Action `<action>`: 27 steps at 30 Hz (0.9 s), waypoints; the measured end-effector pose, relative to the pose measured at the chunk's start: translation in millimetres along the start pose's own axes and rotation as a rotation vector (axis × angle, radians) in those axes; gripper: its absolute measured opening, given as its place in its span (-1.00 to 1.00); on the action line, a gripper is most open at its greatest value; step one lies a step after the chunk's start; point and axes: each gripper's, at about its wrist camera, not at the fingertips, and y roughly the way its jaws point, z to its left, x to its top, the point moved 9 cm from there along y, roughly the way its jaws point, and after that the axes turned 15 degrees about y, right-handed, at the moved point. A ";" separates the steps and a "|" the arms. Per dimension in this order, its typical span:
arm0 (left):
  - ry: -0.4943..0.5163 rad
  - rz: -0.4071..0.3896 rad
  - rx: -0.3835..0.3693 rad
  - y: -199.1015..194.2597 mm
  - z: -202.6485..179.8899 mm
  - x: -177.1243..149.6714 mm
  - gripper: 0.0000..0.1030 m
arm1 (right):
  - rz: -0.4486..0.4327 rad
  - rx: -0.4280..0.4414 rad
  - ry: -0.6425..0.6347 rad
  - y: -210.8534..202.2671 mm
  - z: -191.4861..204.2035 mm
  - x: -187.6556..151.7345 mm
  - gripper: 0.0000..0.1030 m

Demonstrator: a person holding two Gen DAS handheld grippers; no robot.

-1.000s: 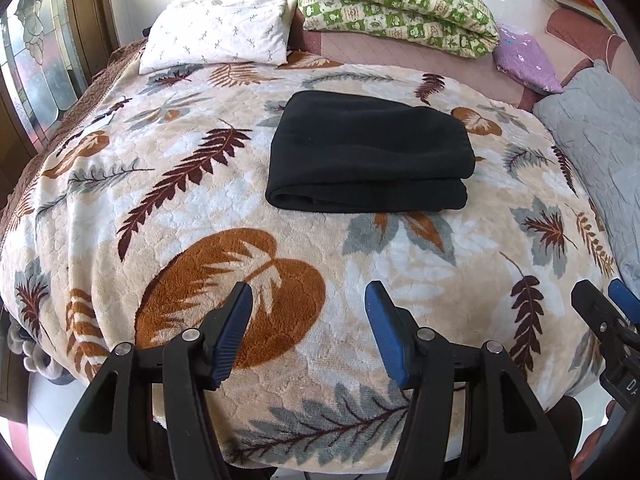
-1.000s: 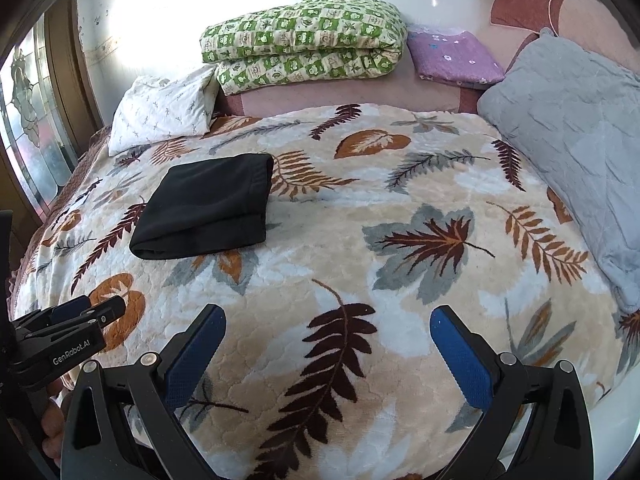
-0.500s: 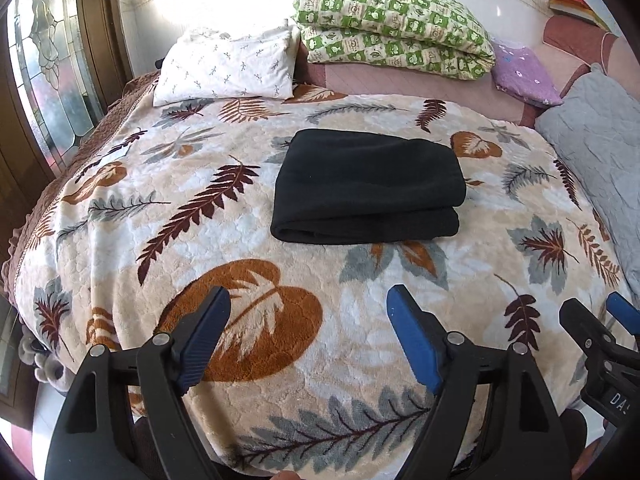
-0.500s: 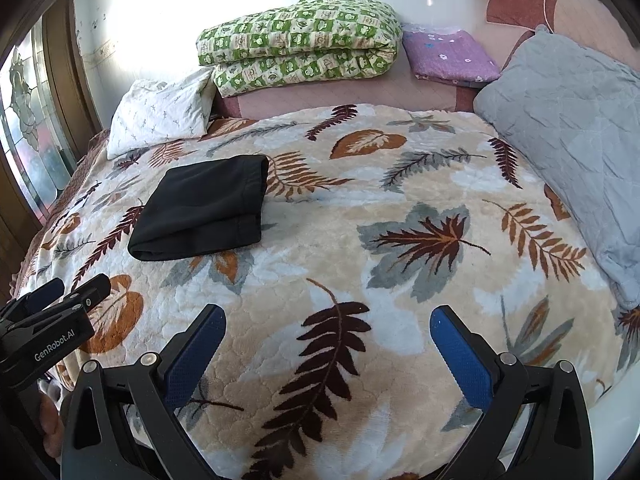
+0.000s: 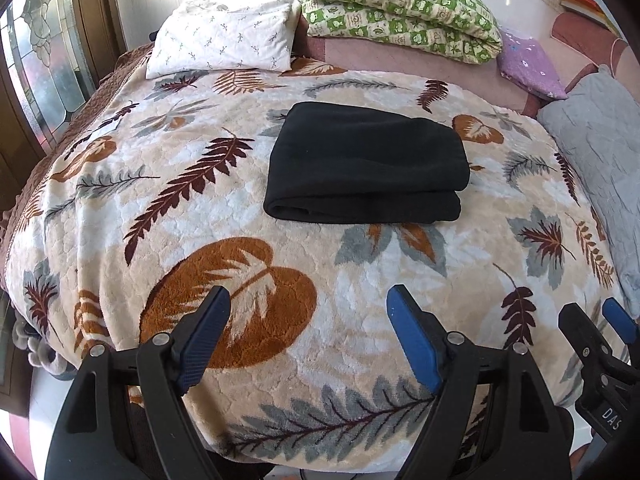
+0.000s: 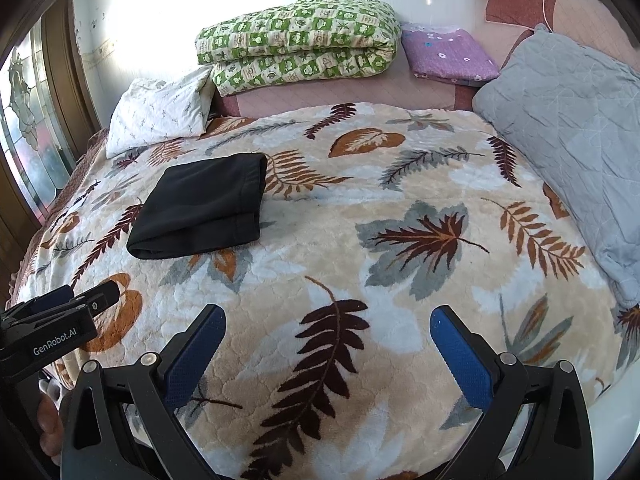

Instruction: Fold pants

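The black pants [image 5: 366, 164] lie folded into a flat rectangle in the middle of the leaf-patterned bed blanket [image 5: 240, 264]. They also show in the right wrist view [image 6: 204, 208], at the left. My left gripper [image 5: 308, 312] is open and empty, held near the bed's near edge, well short of the pants. My right gripper [image 6: 328, 320] is open and empty over the blanket, to the right of the pants. Each gripper shows at the edge of the other's view [image 5: 600, 336] [image 6: 68, 304].
A white pillow [image 5: 224, 40], a folded green quilt [image 5: 396, 4] and a purple cushion [image 5: 528, 64] lie along the head of the bed. A grey quilted cover [image 6: 568, 136] lies at the right. A glass door [image 5: 40, 80] stands at the left.
Both grippers have drawn back from the pants toward the bed's near edge. The left jaws have opened wider. The pants have not moved.
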 end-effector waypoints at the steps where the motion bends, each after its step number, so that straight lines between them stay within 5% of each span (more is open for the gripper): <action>1: 0.005 0.008 0.001 0.9 -0.8 -0.8 0.57 | 0.001 0.001 0.000 0.1 0.0 -0.7 0.99; 27: 0.006 0.039 -0.017 7.1 -1.1 -3.7 0.57 | 0.014 -0.003 0.005 3.2 -6.2 -0.8 0.99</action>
